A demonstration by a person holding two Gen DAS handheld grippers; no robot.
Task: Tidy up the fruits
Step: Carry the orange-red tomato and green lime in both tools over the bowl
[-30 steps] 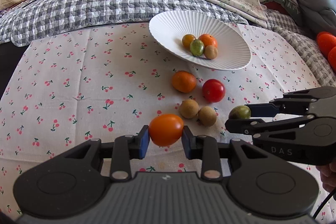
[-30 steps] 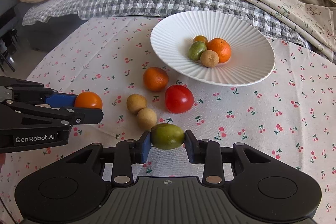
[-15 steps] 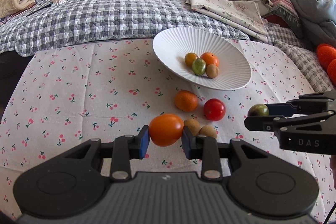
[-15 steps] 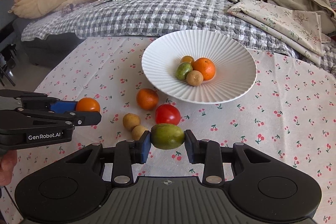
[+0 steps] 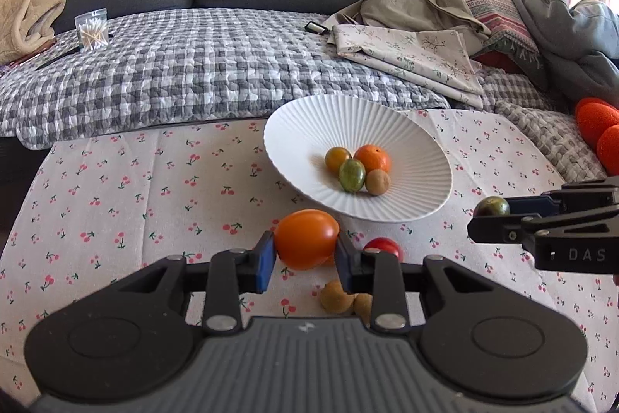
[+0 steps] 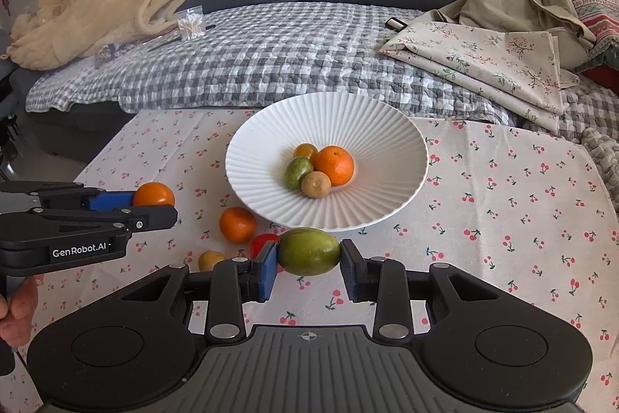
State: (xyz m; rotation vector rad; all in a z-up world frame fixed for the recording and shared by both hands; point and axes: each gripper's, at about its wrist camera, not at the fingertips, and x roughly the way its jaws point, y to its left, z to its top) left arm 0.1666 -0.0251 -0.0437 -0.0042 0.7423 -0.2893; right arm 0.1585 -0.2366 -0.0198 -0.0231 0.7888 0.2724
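My left gripper [image 5: 305,260] is shut on an orange tomato [image 5: 305,239], held above the cherry-print cloth in front of the white ribbed bowl [image 5: 418,142]. It also shows in the right wrist view [image 6: 153,206]. My right gripper [image 6: 308,266] is shut on a green fruit [image 6: 308,251], just before the bowl's [image 6: 387,126] near rim; it shows at the right of the left wrist view [image 5: 491,219]. The bowl holds several fruits, among them an orange [image 6: 334,165] and a green one [image 6: 297,173]. On the cloth lie an orange [image 6: 237,224], a red tomato [image 5: 383,246] and two brown fruits [image 5: 336,300].
Behind the table is a sofa with a checked quilt [image 5: 193,64], a cotton-swab box [image 5: 92,33], a beige blanket [image 6: 89,10], folded cloth and a bag [image 6: 503,26]. Red-orange balls [image 5: 597,126] lie at the right edge.
Both grippers have risen and moved towards the bowl with their fruits. The loose fruits on the cloth now sit lower, partly behind the fingers.
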